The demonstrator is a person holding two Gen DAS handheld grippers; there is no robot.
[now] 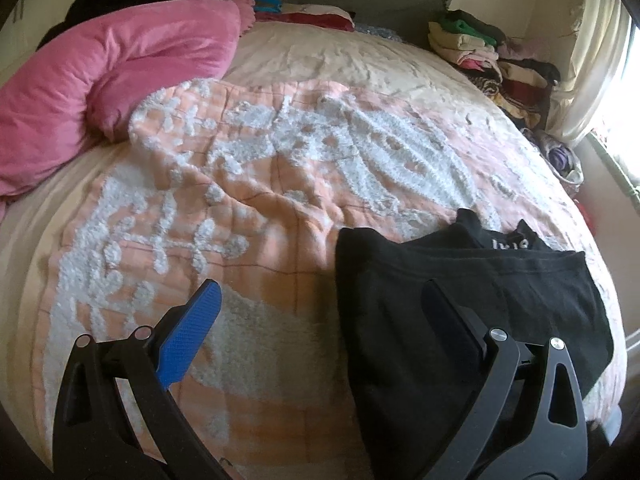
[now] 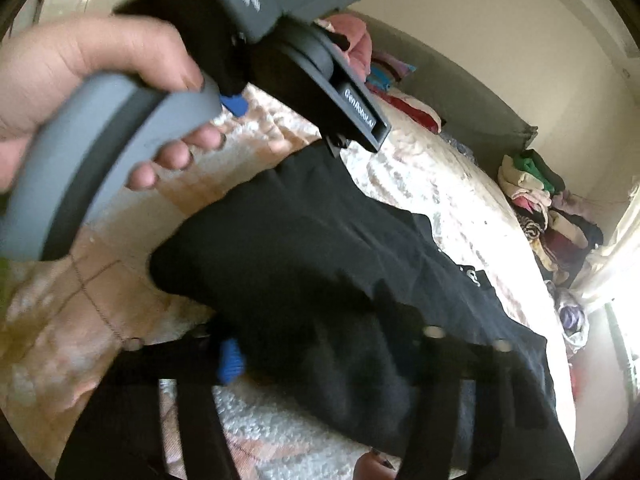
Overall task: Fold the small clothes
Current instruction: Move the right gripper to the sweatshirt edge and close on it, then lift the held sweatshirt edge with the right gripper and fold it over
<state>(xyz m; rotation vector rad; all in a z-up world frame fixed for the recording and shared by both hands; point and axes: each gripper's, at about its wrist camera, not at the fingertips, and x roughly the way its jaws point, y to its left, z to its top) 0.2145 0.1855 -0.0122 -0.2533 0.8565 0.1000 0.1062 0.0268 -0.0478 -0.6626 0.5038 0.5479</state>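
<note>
A small black garment with white lettering lies partly folded on the peach and white bedspread. My left gripper is open and empty, its blue pad over the bedspread and its right finger over the garment's left part. In the right wrist view the garment fills the middle, blurred. My right gripper hovers low over it with fingers spread wide, one blue pad showing. The left gripper's body and the hand holding it are above the garment.
A pink duvet is bunched at the bed's far left. Stacks of folded clothes sit along the far right edge by a curtain and bright window. More clothes lie against the headboard.
</note>
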